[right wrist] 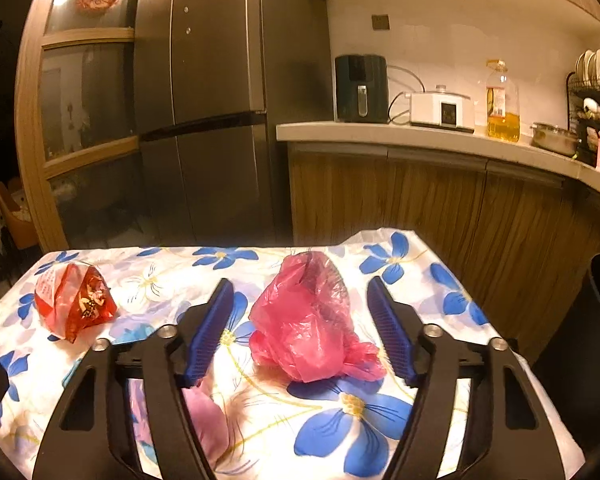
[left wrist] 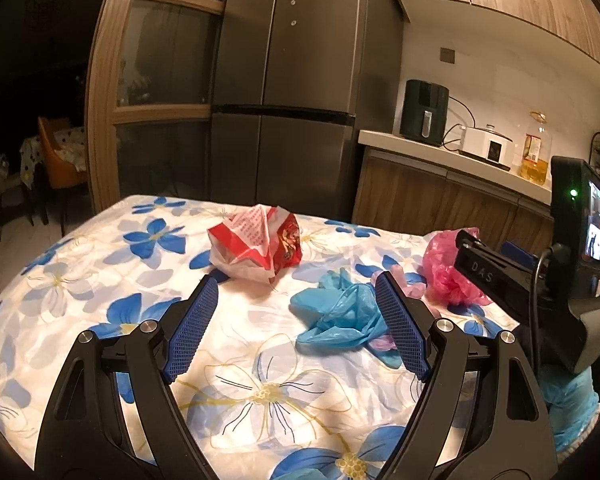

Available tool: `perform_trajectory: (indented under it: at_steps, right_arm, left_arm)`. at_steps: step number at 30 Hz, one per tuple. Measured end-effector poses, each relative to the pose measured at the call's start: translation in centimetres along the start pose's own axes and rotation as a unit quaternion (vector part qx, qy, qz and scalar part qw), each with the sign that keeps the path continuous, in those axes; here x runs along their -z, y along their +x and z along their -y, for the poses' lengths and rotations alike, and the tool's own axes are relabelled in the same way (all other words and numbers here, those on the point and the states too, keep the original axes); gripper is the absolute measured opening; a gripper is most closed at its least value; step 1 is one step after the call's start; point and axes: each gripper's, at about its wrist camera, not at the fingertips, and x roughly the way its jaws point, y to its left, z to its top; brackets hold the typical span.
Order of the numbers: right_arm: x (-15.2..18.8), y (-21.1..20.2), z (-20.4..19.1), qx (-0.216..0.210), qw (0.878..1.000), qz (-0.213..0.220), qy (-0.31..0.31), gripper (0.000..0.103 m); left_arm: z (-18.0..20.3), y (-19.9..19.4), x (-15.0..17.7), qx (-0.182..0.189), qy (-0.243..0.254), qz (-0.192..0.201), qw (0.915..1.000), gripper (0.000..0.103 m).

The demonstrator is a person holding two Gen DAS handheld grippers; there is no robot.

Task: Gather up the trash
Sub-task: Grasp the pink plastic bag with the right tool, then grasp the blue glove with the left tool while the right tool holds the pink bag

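Observation:
Three crumpled bags lie on the flowered tablecloth (left wrist: 80,280). A light blue plastic bag (left wrist: 340,312) sits between the fingers of my open left gripper (left wrist: 296,280), close to the right pad and apart from the left one. A red and white snack bag (left wrist: 256,244) lies beyond the left fingertip. My right gripper (right wrist: 300,282) straddles a pink plastic bag (right wrist: 312,320); the bag lies nearly against the right pad, with a gap at the left pad. The same pink bag (left wrist: 444,276) shows behind the right gripper's black finger (left wrist: 476,266). The red bag (right wrist: 76,300) lies far left.
A pale purple bag (right wrist: 204,408) lies under the right gripper's left finger. A black bin (right wrist: 580,340) stands beside the table's right edge. Behind the table are a dark fridge (right wrist: 204,100) and a counter (right wrist: 420,132) holding an air fryer, a cooker and an oil bottle.

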Motion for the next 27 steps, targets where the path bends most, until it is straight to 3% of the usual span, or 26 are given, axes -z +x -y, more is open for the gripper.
perform_trajectory:
  at_steps: [6,10,15,21,27]
  right_arm:
    - [0.3,0.6,-0.1,-0.011,1.000,-0.014,0.001,0.022]
    - [0.3,0.3,0.0,-0.018,1.000,-0.006,0.003,0.007]
    - [0.2,-1.5,0.7,-0.021,1.000,0.016,0.008,0.004]
    - [0.2,-4.8,2.3,-0.029,0.998,0.040,0.027,0.004]
    - [0.3,-8.3,3.5,-0.037,0.996,0.066,0.041,0.004]
  left_arm:
    - [0.6,1.0,0.1,0.007,0.006,-0.008,0.9999,0.079]
    - [1.0,1.8,0.1,0.011,0.008,-0.020,0.9997,0.079]
    - [1.4,3.2,0.2,0.019,0.007,-0.040,0.9990,0.078]
    - [1.8,5.3,0.3,0.031,0.005,-0.073,0.9968,0.069]
    - [1.9,6.8,0.9,0.041,0.006,-0.110,0.9931,0.039]
